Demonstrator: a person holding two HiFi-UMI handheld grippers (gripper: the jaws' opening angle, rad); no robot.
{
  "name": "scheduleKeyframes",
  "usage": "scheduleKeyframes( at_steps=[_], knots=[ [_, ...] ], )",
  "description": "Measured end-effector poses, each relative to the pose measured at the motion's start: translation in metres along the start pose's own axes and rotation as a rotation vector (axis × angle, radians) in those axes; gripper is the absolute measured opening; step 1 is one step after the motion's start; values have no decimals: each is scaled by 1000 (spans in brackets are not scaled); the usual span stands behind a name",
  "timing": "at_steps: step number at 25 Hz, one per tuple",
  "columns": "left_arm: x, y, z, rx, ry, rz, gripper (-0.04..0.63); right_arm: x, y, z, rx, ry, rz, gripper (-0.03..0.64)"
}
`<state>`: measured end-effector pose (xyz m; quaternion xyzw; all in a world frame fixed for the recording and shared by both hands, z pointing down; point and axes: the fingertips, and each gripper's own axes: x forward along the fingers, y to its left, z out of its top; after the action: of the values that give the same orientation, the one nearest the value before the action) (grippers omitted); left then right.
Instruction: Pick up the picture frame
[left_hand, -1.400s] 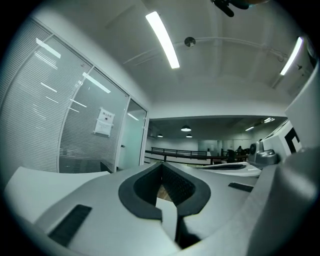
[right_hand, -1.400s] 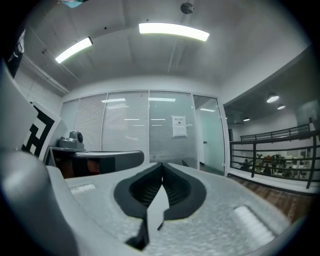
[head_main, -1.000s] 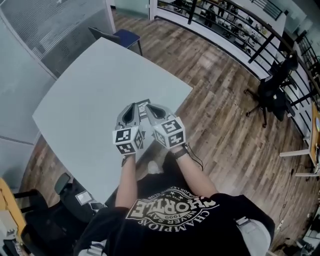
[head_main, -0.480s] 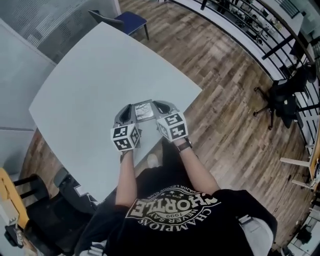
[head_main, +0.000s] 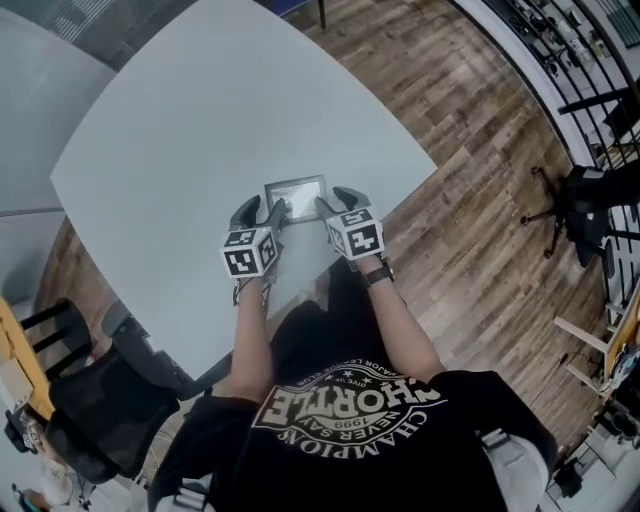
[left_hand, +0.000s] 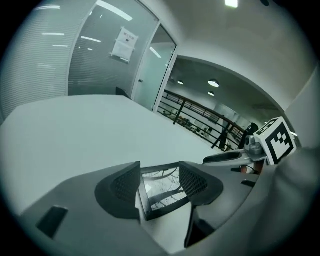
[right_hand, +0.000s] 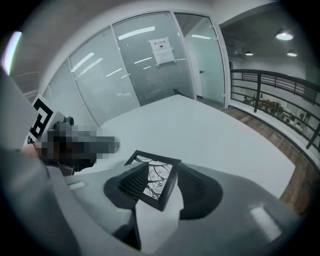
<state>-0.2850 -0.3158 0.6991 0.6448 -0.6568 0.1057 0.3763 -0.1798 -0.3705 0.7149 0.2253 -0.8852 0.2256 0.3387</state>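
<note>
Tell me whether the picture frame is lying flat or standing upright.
The picture frame lies flat, face up on the table: the head view shows its front from above.

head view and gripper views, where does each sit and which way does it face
Head view: on the head, facing steeply down at the table; arms, left tongs and right tongs show.
Left gripper view: on the left tongs, facing along its opening jaws, a frame corner between them.
Right gripper view: on the right tongs, likewise; jaws opening, another frame corner between them.
Shared: all three show the frame.
</note>
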Motion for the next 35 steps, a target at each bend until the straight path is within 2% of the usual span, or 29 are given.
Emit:
scheduleKeyframes(
  at_steps=[1,3,7,11,12,16,19,22,27,35],
  knots=[
    [5,4,-8,-10,26,1,231,6,-3,-5,14,9,-4,181],
    [12,14,-21,-21,53,21,235,16,-6,-15,40,21,-9,181],
    [22,37,-37,-67,63,90,233,35,-8,-26,89,37,6,169],
    [33,43,-53,-100,132,99,208,47,-8,-35,122,66,9,154],
    [36,43,-56,-106,146,101,194,49,-9,-36,126,71,2,131],
    [41,43,-67,-139,182,122,139,53,-11,-43,134,89,-15,127],
    [41,42,-71,-170,176,133,109,52,-12,-46,157,81,-12,89],
    [40,43,-68,-183,169,140,79,50,-14,-46,188,78,-22,79],
    [30,40,-62,-191,155,149,69,41,-12,-43,198,65,-54,69],
    [-8,30,-23,-147,23,124,67,5,12,4,151,-85,-75,67]
  ],
)
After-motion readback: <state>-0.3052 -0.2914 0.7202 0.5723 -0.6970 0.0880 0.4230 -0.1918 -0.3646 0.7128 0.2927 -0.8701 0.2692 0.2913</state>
